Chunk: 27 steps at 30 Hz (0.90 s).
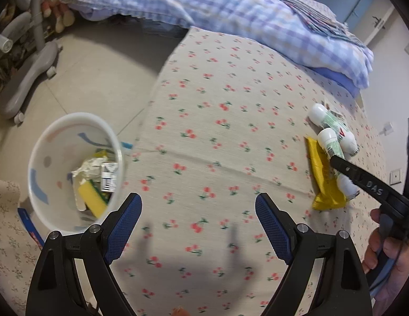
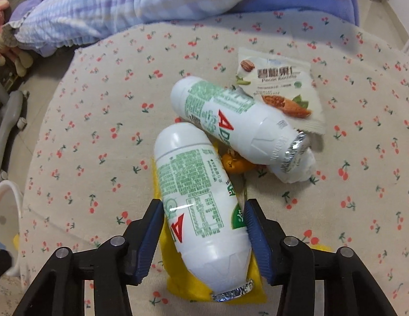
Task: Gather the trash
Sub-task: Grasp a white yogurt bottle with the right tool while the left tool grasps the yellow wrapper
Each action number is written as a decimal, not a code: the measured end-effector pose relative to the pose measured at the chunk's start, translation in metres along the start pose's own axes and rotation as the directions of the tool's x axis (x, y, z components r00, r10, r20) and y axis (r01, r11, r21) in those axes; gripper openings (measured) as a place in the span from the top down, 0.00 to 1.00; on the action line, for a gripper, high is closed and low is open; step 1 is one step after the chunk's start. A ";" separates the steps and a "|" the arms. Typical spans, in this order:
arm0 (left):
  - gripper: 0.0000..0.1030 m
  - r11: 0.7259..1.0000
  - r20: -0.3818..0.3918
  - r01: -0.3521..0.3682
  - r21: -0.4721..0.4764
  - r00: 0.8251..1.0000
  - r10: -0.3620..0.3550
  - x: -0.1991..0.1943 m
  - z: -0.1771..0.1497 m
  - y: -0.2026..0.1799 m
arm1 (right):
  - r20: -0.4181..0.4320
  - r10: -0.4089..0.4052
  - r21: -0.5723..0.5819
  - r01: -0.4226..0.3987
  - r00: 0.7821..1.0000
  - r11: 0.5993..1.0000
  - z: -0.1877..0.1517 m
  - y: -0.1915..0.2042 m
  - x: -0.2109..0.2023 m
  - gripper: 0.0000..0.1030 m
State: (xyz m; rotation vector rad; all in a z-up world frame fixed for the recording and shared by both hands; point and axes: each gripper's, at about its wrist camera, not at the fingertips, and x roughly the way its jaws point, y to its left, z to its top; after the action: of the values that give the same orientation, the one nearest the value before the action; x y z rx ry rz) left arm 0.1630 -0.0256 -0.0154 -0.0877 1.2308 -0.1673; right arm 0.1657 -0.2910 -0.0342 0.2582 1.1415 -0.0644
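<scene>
At far left, on the floor beside the bed (image 1: 230,121), the white bin (image 1: 41,142) already held a yellow sponge and crumpled wrappers. The left gripper (image 1: 198,221) hovered over the cherry-print sheet with its jaws wide apart and empty. To the right lay the remaining trash, where the right gripper (image 2: 203,226) had its pads either side of the nearer bottle (image 2: 196,192), apparently clamping it, atop a yellow wrapper (image 2: 178,287). The step looked like picking; next would come a lift and carry leftward to the bin. Only the right wrist view showed the second bottle (image 2: 230,118), the pecan packet (image 2: 281,89) and an orange peel (image 2: 236,162).
</scene>
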 end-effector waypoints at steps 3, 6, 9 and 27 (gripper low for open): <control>0.13 1.000 -0.006 0.017 0.023 1.000 -0.017 0.002 -0.002 -0.015 | 0.033 0.015 -0.008 -0.015 0.999 1.000 -0.002 -0.005 -0.020 0.51; 0.13 0.998 -0.020 0.037 0.041 0.999 -0.036 0.007 -0.004 -0.033 | 0.064 0.017 0.005 -0.018 0.998 1.000 -0.004 -0.018 -0.038 0.52; 0.13 0.997 -0.032 0.060 0.048 0.998 -0.059 0.011 -0.005 -0.049 | 0.079 0.014 0.043 -0.018 0.997 0.999 -0.008 -0.039 -0.052 0.52; 0.30 0.962 -0.067 0.254 0.096 0.966 -0.248 0.069 -0.006 -0.168 | -0.036 -0.021 0.244 0.030 0.999 0.969 -0.054 -0.167 -0.052 0.51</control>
State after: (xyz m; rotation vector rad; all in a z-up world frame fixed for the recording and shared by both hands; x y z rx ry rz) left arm 0.1662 -0.2033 -0.0550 -0.1496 1.2603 -0.4576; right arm 0.0658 -0.4443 -0.0367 0.4651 1.1707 -0.2252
